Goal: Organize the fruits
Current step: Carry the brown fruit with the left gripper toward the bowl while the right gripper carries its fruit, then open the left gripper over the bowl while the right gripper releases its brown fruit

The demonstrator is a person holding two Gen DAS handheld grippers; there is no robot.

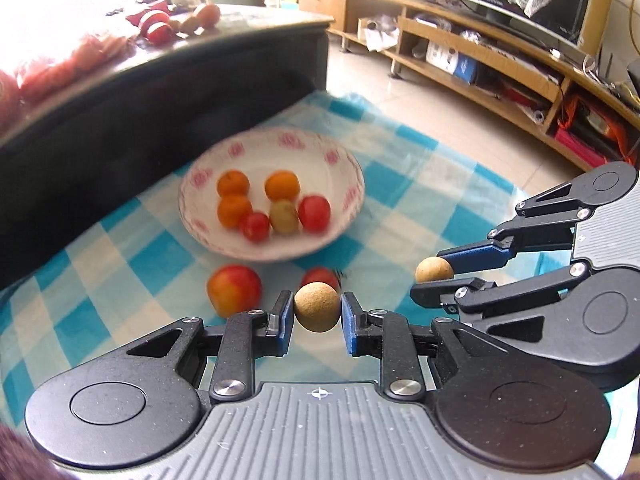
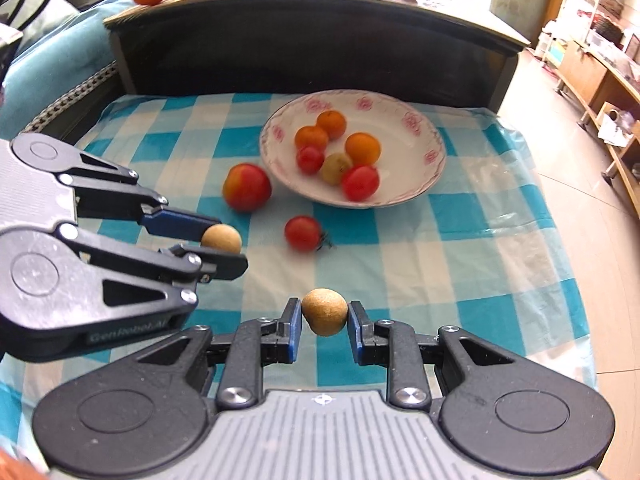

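Over checked cloth (image 2: pixel 440 240), each gripper (image 1: pixel 317 312) (image 2: pixel 324 314) pinches a longan (image 1: pixel 317 306) (image 2: pixel 325 311).

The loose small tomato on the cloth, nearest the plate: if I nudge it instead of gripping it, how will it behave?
The small tomato is round and lies free on the checked cloth, so a nudge would probably roll it, perhaps unevenly because of its stem. Its glossy skin suggests it could slip between pads. It looks soft, so squeeze gently. The plate rim would likely stop it.
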